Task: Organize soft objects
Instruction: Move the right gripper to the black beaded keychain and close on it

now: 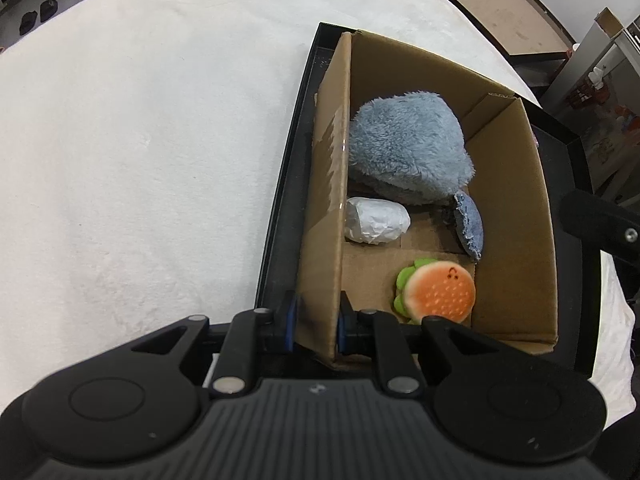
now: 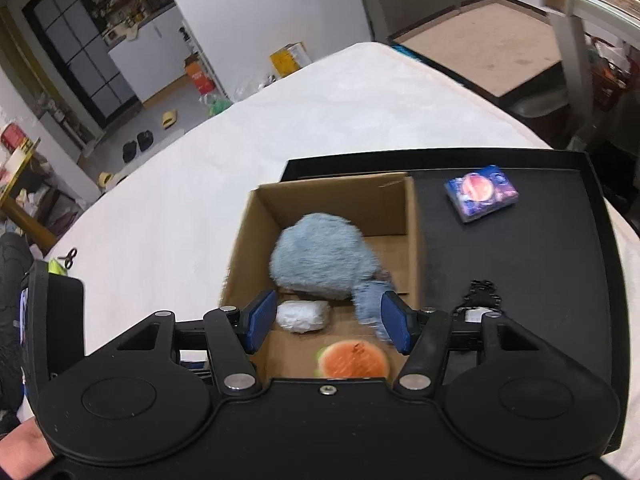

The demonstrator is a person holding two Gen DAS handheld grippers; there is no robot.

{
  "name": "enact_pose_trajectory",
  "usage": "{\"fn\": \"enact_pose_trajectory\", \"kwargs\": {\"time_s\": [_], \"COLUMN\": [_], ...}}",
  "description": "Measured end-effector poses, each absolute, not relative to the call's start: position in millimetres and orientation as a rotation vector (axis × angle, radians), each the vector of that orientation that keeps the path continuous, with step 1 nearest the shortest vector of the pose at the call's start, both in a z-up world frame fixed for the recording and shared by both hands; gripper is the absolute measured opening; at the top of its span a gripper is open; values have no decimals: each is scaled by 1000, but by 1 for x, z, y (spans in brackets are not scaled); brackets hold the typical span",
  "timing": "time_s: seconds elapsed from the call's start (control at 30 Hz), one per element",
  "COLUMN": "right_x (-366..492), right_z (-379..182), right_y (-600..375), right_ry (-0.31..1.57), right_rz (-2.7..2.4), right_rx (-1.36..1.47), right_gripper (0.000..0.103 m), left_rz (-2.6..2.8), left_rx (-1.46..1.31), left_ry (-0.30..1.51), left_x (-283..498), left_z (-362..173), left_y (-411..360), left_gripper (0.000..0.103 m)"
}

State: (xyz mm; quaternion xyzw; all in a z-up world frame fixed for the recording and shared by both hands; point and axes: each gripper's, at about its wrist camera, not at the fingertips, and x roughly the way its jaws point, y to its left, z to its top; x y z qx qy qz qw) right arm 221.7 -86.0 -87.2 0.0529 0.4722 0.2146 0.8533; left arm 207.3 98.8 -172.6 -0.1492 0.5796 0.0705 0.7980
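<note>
The left gripper (image 1: 318, 330) is clamped narrowly on the near end of the left wall of the open brown cardboard box (image 1: 516, 208), one blue pad on each face of the wall. The right gripper (image 2: 328, 322) hangs over the box's near end, jaws spread with nothing between the pads; the grey tail of the toy lies just beside its right finger (image 2: 396, 326). Inside, nearest, lies the round orange plush burger with a green fringe (image 1: 438, 292); beyond it a white crumpled paper-wrapped roll (image 1: 376, 220) rests against the left wall, and farther back the fluffy blue-grey stuffed animal (image 1: 408, 148) fills the width, leaving bare floor only at the far end. The box sits on a black rimmed tray (image 2: 560, 280), whose right half is open apart from a small purple printed packet (image 2: 482, 194). Around it spreads the white cloth-covered table (image 1: 140, 160)
</note>
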Motion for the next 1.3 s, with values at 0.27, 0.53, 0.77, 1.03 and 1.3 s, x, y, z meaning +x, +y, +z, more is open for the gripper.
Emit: {"fn": "enact_pose_trajectory", "kwargs": {"time_s": [0.27,0.53,0.77,1.03,1.3], "right_x": [226,231,238,247,252], "right_z": [-94,-106,-123,-152,-183], "right_y": [-123,-153,-167,-176,-181], "right_ry": [992,1004,1032,1071,1085], "right_rz": [400,361,340,329,355], "right_rx": [137,162,168,182,202], "right_gripper": [57,57,57,57,57], "left_rz": [187,222,239,256,286], "left_rx": [-267,-228,-192,-141,-90], "left_ry": [1244,1243,1253,1274,1295], "left_x": [212,217,222,230,242], "left_z": [-168,-165,-164,-167,-172], "left_y": [90,84,79,72,63], "left_gripper": [21,37,44,46,47]}}
